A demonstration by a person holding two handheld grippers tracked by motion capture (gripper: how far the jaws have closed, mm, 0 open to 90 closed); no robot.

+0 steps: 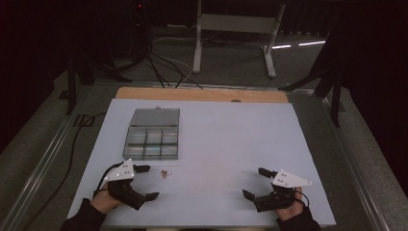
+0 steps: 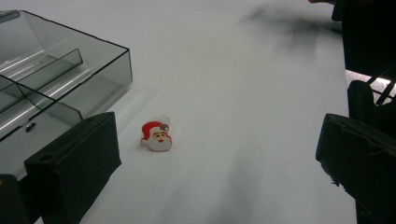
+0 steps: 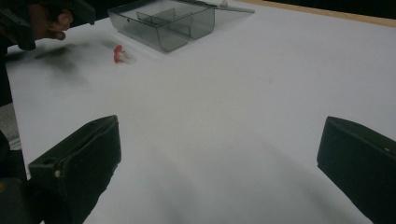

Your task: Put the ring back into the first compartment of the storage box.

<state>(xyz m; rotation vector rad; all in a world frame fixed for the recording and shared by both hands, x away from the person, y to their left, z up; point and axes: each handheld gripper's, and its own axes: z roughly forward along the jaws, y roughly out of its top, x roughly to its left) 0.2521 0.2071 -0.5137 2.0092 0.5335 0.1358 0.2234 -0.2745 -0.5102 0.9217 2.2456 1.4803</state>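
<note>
We are working at the white table [image 1: 231, 144], where a smoky clear compartment box [image 1: 152, 139] is sitting open toward the left, its lid laid back and its cells looking bare. We are holding the left tongs [image 1: 146, 182] just in front of that box with the jaws spread wide, and the right tongs [image 1: 255, 182] well off to the other side, likewise gaping and gripping nothing. Lying flat between the left jaws' line of sight and the box corner is the small Santa charm [image 2: 157, 136], red hat and white beard facing up, near the box wall but not touching it. We are judging the step in hand to be the pick-up of that charm: we should be bringing the left tongs in low and level, centring the piece between both pads, and closing gently on its edges, since so thin a thing may skid across the smooth sheet or flip if one pad arrives first
</note>
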